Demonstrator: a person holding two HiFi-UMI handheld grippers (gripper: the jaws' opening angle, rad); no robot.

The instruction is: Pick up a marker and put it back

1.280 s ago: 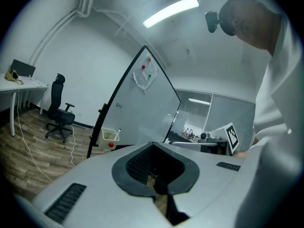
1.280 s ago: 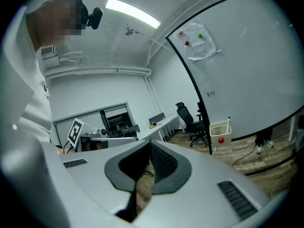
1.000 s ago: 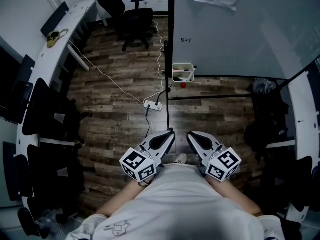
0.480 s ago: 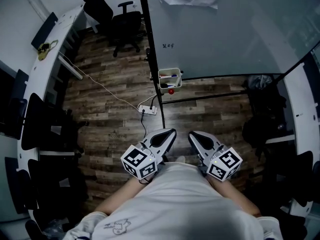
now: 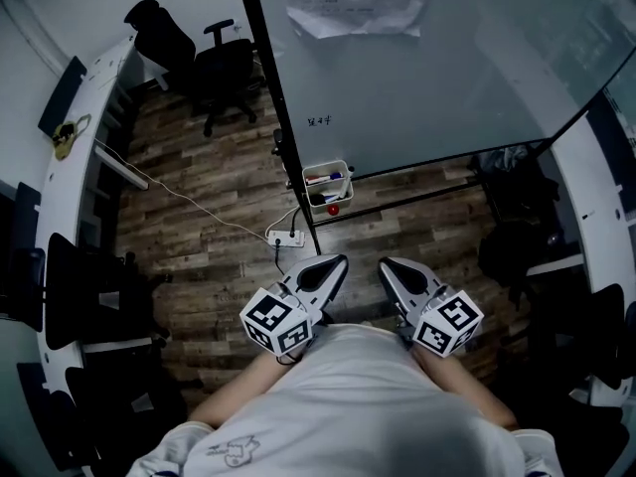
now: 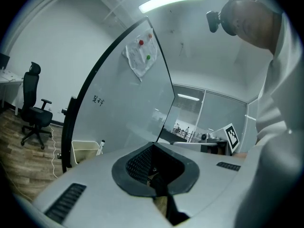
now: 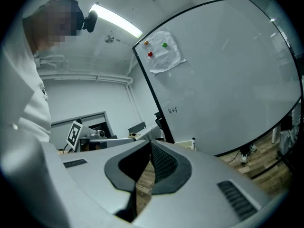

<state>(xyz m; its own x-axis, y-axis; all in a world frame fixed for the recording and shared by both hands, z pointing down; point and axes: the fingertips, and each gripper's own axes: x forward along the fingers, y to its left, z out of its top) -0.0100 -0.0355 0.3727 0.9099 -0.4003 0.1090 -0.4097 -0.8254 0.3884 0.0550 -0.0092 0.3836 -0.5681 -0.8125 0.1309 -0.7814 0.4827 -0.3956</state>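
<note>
The left gripper (image 5: 336,262) and the right gripper (image 5: 387,264) both have their jaws closed together with nothing between them. They are held near the person's body, well apart from the whiteboard (image 5: 427,78). The markers (image 5: 325,178) stand in a white basket (image 5: 309,189) hanging at the lower left corner of the whiteboard, just beside its black frame.

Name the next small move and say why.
Probably step toward the white basket at the lower corner of the whiteboard. Markers sit there, and both the left gripper and right gripper are shut, empty, held near the body, well short of it.
</note>
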